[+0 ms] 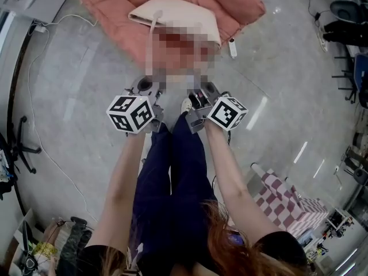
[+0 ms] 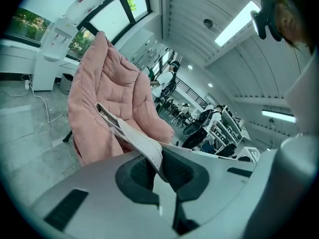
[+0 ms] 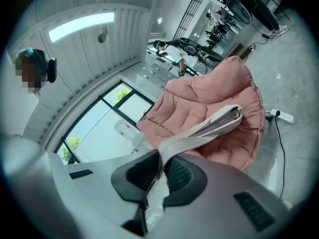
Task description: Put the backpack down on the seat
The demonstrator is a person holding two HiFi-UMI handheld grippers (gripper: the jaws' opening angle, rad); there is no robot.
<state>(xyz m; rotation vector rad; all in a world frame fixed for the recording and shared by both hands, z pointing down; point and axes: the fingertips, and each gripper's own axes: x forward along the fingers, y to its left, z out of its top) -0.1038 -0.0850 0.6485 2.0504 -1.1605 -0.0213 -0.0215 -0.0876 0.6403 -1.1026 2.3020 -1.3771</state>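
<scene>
Filling most of the head view, the glossy grey floor point(image 1: 86, 96) runs out under everything else. On it, at the top of that view, stands the seat point(image 1: 109, 4), a big round chair padded with a quilted pink cushion; in the left gripper view point(image 2: 114, 83) and the right gripper view point(image 3: 209, 98) its tall back rises behind the load. The cream backpack point(image 1: 184, 16) lies flat over the front part of the cushion as seen from above; from the sides it shows as a thin edge with a zip point(image 2: 107, 116) in front of the pink padding, and I cannot tell whether it touches the cushion. The person's legs point(image 1: 172, 177) in dark trousers stand just short of the seat, with both bare forearms reaching forward. The left gripper point(image 1: 146, 88) has its jaws closed on a cream strap point(image 2: 144, 146) that leads up to the bag. The right gripper point(image 1: 202, 94) likewise pinches its own strap point(image 3: 194, 133), drawn taut toward the bag. A red-and-white checked cloth point(image 1: 282, 197) sits well off to the right. A white power strip point(image 1: 232, 48) lies on the floor just beside the seat
</scene>
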